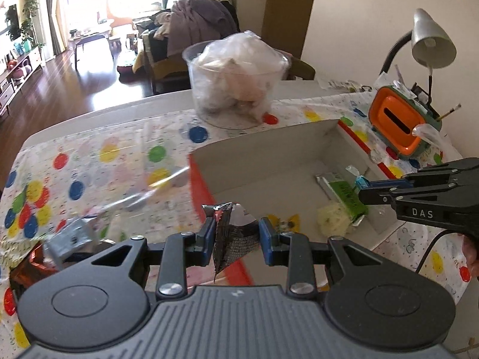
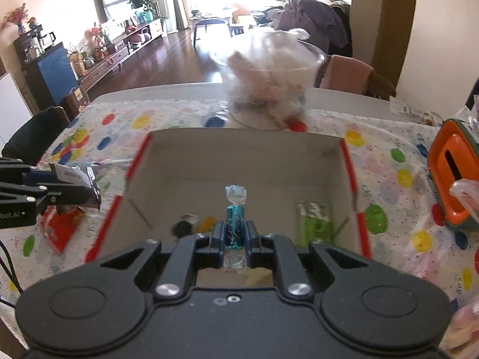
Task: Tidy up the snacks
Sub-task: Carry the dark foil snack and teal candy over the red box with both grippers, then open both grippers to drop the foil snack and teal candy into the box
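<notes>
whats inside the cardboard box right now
The cardboard box holds a green packet, a pale round snack, and a dark and a yellow piece. The right tool hides the floor nearest it.

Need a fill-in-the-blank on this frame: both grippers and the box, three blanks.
1. The left gripper is shut on a ____ foil snack packet.
2. The right gripper is shut on a ____ wrapped candy.
3. A green snack bar lies inside the open ____.

Missing words: black; blue; cardboard box
</notes>
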